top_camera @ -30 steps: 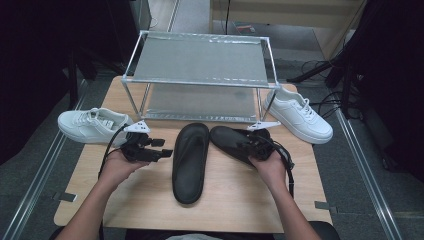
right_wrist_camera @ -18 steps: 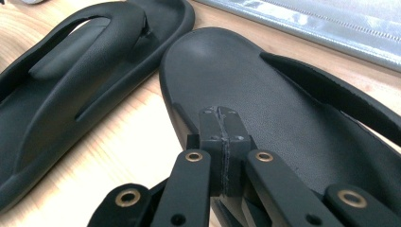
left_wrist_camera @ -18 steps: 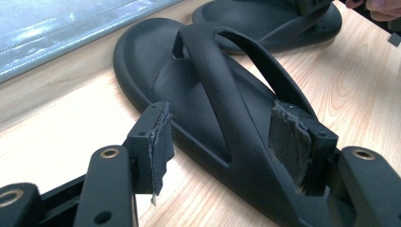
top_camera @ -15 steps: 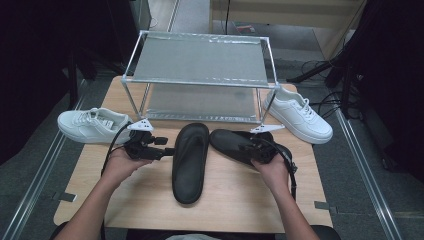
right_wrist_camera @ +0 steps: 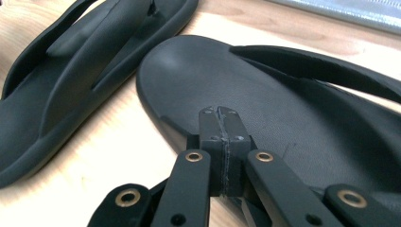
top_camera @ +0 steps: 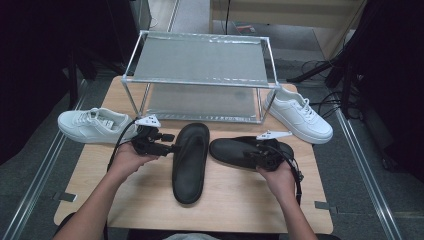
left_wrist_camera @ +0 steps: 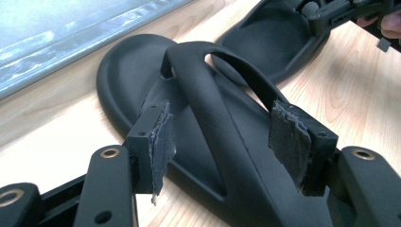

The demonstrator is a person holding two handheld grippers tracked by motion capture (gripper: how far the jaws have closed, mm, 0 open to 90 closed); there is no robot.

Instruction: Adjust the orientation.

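Two sandals [top_camera: 190,160], right one [top_camera: 245,151] shifted leftward

High view looks down over my table [top_camera: 150,200]; my gripper views sit close, both sharing the two black sandals [left_wrist_camera: 198,118].

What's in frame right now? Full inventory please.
black slippers: 2, black; one lengthwise at table centre, one lying crosswise to its right
white sneakers: 2, white; one at the table's left edge, one at the right rear corner
shoe rack: 1, silver frame with grey shelves, rear centre of table
table: 1, light wood
left tool: 1, black, jaws open astride the centre slipper's strap
right tool: 1, black, jaws shut over the crosswise slipper's footbed
forearms: 2, entering from the bottom edge
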